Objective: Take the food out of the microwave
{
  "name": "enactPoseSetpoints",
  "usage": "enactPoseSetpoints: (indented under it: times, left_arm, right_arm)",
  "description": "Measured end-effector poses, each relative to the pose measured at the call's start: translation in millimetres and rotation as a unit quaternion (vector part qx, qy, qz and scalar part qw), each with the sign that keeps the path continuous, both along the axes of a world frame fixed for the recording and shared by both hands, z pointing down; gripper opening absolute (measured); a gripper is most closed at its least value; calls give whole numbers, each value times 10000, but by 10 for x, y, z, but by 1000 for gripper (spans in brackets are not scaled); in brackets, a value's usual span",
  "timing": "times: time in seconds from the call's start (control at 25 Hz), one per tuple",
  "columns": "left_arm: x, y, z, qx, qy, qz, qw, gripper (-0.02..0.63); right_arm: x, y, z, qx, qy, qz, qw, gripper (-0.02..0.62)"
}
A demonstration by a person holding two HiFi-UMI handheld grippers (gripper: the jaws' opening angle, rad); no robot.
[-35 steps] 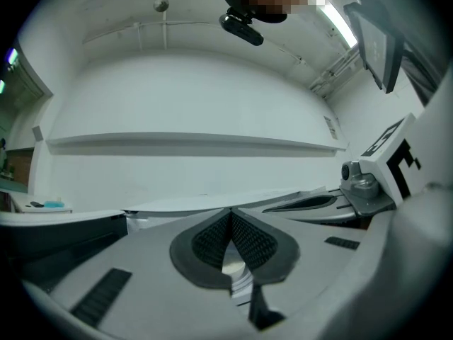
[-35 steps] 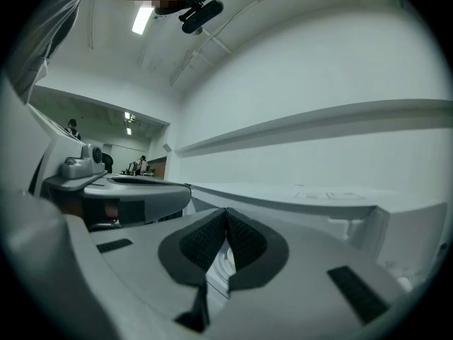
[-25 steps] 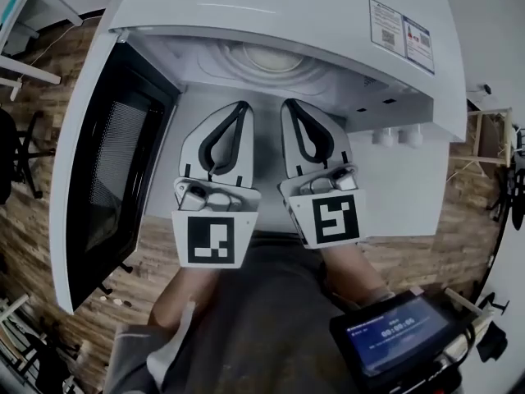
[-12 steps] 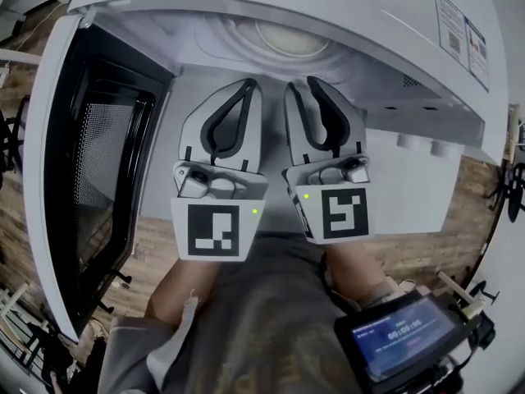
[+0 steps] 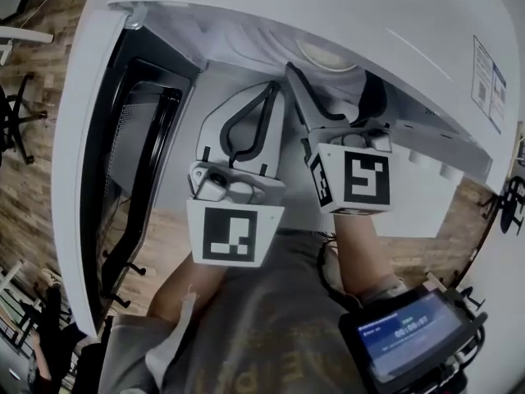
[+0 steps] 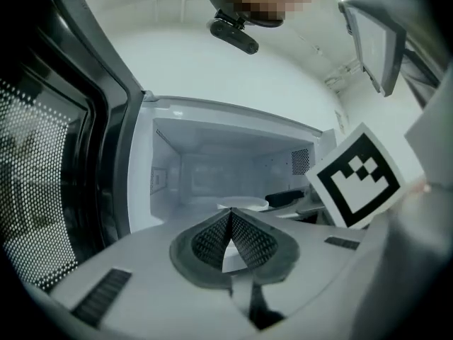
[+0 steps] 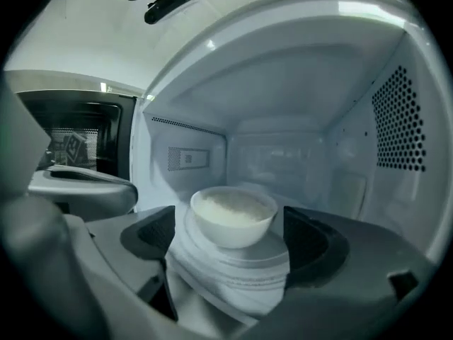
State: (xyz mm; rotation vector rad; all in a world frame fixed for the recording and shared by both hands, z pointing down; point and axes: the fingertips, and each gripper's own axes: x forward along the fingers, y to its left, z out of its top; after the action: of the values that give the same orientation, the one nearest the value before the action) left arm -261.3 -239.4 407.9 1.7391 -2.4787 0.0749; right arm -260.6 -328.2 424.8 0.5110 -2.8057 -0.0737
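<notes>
The white microwave [image 5: 344, 6] stands with its door [image 5: 123, 162] swung open to the left. Inside, a white bowl of rice [image 7: 233, 214] sits on the glass turntable [image 7: 241, 278]. My right gripper [image 7: 232, 239] reaches into the cavity and its jaws are opening. The bowl stands between them, a little beyond the dark pads [image 7: 311, 243], which do not touch it. My left gripper [image 6: 230, 214] is shut on nothing and hangs just outside the opening, left of the right one. In the head view the bowl [image 5: 328, 56] shows only as a rim under the microwave's top.
The dark door [image 6: 42, 190] with its dotted window stands close on the left gripper's left. The cavity's perforated right wall [image 7: 400, 119] runs beside the right jaw. A small screen [image 5: 410, 335] sits by my right forearm. Wood floor and a chair [image 5: 16, 113] lie left.
My right gripper has pushed forward into the microwave and its jaws have spread apart around the bowl. The left gripper has edged forward only slightly and stays shut.
</notes>
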Motion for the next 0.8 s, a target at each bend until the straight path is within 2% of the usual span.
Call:
enactPoseSetpoints:
  times: [0.2, 0.4, 0.8]
  left_arm:
    - [-41, 32, 11, -55, 1, -1, 10000, 8]
    - [-52, 41, -76, -20, 3, -17, 10000, 8]
    - [-40, 62, -119, -73, -11, -83, 9999, 8]
  right_arm:
    - [-144, -108, -51, -48, -40, 225, 9997, 480]
    - [-243, -156, 11, -53, 236, 267, 9994, 479]
    - [-37, -57, 36, 105, 377, 105, 9992, 480]
